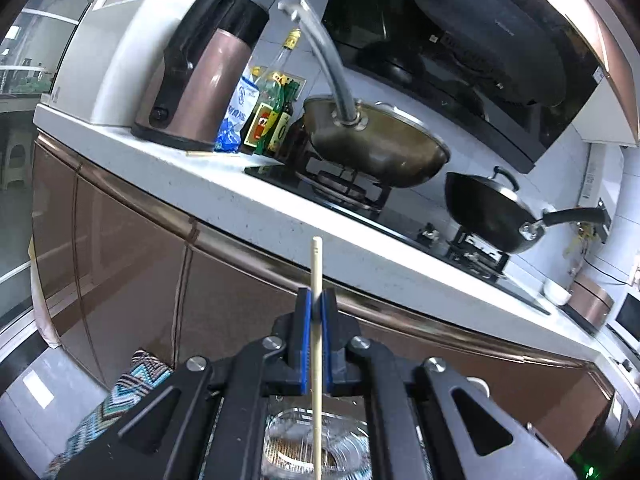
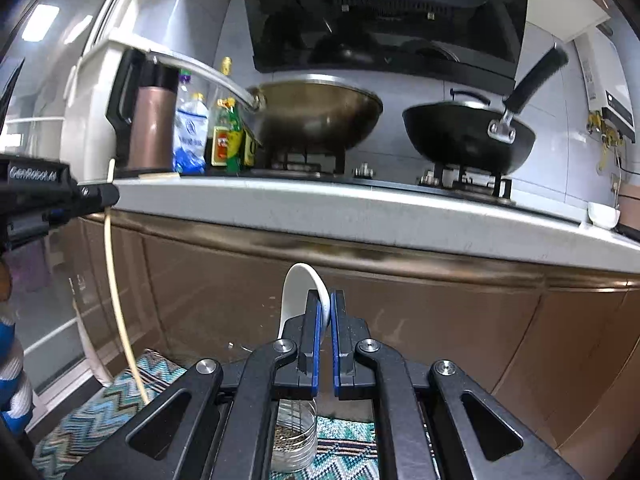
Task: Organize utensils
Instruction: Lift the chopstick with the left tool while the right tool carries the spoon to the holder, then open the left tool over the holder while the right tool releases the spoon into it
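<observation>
My left gripper is shut on a pale wooden chopstick that stands upright between its blue pads, its lower end over a clear glass utensil holder below. In the right wrist view the left gripper shows at the left edge with the chopstick hanging down. My right gripper is shut on a white ceramic spoon, bowl upward, above the metal wire utensil holder on the floor mat.
A white countertop over brown cabinets carries a gas hob with a steel wok and a black wok, a pink kettle, sauce bottles and a white bowl. A zigzag mat covers the floor.
</observation>
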